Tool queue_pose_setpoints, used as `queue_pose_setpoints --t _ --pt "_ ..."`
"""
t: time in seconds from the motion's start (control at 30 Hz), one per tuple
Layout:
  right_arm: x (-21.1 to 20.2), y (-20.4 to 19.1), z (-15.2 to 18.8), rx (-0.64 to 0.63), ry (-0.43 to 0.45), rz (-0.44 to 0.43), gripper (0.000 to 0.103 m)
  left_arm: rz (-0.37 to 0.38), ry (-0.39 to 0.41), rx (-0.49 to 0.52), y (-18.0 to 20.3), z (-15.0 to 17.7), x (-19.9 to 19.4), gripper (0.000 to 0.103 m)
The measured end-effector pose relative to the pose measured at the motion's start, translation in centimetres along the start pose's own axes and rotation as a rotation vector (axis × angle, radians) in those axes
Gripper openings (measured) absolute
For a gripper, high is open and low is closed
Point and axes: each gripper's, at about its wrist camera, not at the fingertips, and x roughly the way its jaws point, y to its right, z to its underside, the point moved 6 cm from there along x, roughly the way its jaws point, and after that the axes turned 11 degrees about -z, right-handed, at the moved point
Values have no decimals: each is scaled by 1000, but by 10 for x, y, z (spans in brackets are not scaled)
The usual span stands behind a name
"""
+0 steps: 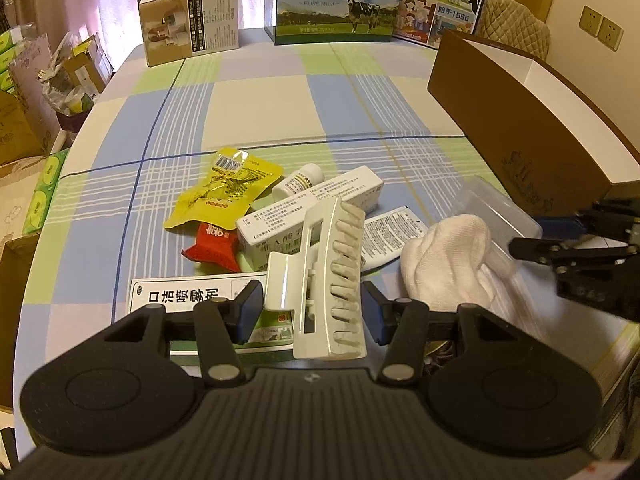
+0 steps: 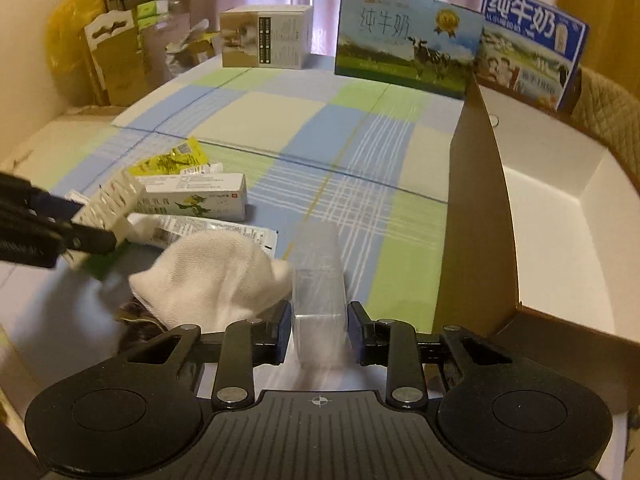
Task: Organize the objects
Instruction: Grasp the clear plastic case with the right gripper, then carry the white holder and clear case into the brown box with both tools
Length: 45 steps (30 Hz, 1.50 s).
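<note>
My left gripper (image 1: 313, 311) is shut on a white hair claw clip (image 1: 332, 276) and holds it over the pile; the clip also shows in the right wrist view (image 2: 114, 204). My right gripper (image 2: 319, 330) is shut on a clear plastic box (image 2: 318, 276), also seen in the left wrist view (image 1: 496, 216). A white sock (image 1: 444, 264) lies beside it. The pile holds a yellow snack pouch (image 1: 224, 192), a red packet (image 1: 212, 246), a white pill bottle (image 1: 298, 182) and a white medicine carton (image 1: 312, 208). A brown open box (image 2: 560, 216) stands to the right.
A checked cloth (image 1: 280, 112) covers the table. Two milk cartons (image 1: 338, 0) and a small product box (image 1: 188, 20) stand at the far edge. A spray carton (image 1: 180, 292) lies under my left gripper. Cardboard boxes and bags (image 1: 60, 76) sit off the left edge.
</note>
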Motion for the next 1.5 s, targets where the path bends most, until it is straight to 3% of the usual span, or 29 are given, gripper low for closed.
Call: queue_pose_setpoints --t 0.47,0.77,1.03,1.27,1.5 --pt "13 10 0 14 33 0 27 10 -21 7 6 1 5 48" --pt "-26 12 -12 98 114 -61 27 23 -10 7 15 -4 -3 48" --pt "-72 9 -24 122 201 -87 27 48 43 -9 37 -32 -30 48" --pt "-118 30 -34 144 273 -66 27 115 64 -7 84 -56 -47 48" --pt "-163 95 -42 220 337 31 27 192 102 36 147 -96 -61 48"
